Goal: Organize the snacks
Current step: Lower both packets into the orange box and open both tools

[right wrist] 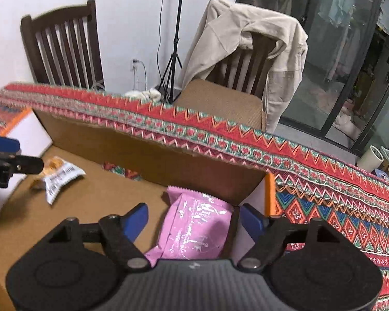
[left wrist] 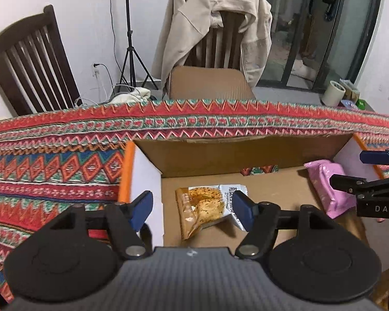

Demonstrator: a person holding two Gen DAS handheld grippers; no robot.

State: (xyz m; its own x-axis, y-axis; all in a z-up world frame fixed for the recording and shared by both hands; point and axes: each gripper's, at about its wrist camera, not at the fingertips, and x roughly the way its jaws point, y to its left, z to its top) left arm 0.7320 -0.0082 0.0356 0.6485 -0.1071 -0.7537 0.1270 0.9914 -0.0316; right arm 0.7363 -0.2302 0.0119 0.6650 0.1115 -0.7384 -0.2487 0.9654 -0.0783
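An open cardboard box (left wrist: 220,153) lies on a patterned tablecloth. Inside lie an orange-and-white snack packet (left wrist: 207,204) and a pink snack packet (left wrist: 326,189). My left gripper (left wrist: 193,210) is open and hovers over the orange packet without touching it. My right gripper (right wrist: 193,223) is open over the pink packet (right wrist: 194,230), which lies in the box's right corner between the fingers, not pinched. The right gripper also shows at the right edge of the left wrist view (left wrist: 360,168). The orange packet shows at the left in the right wrist view (right wrist: 57,176).
The box (right wrist: 147,153) has orange-edged white side flaps (left wrist: 142,176). The tablecloth (left wrist: 51,168) covers the table around it. Two dark wooden chairs (left wrist: 31,59) stand behind, one draped with a beige jacket (left wrist: 212,26). A tape roll (left wrist: 333,93) sits at far right.
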